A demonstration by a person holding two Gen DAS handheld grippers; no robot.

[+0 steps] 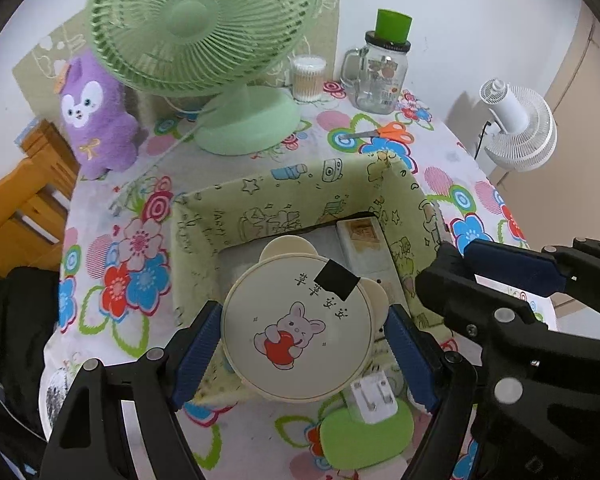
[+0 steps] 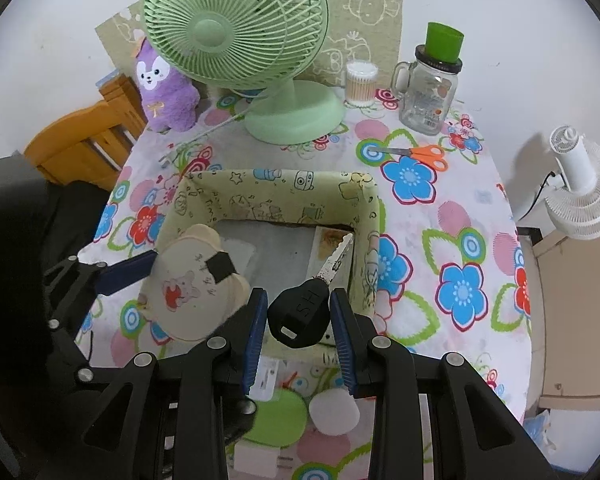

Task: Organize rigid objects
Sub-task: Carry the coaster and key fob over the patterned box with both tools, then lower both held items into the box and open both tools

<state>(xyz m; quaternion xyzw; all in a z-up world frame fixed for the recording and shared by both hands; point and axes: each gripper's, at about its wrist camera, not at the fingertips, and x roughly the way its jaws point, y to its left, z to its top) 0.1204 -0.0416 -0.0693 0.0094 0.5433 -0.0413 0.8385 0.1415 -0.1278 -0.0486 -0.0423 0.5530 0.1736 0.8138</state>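
Right wrist view has the right gripper [image 2: 299, 322] clamped on the black head of a key [image 2: 300, 312], held above the near wall of the fabric box [image 2: 284, 184]; the key's long axis runs up and to the right, its metal blade pointing into the box's far right corner. Left wrist view shows the left gripper [image 1: 306, 344] clamped on a round cream tin [image 1: 296, 326] with a rabbit picture, lid facing the camera, over the box's near side. Only the left view shows the white plug [image 1: 374, 398] beside the green pad [image 1: 366, 434]. One pair of scissors [image 2: 418, 154], one glass jar [image 2: 430, 92], two fans: one green [image 2: 236, 28], one white [image 2: 580, 184].
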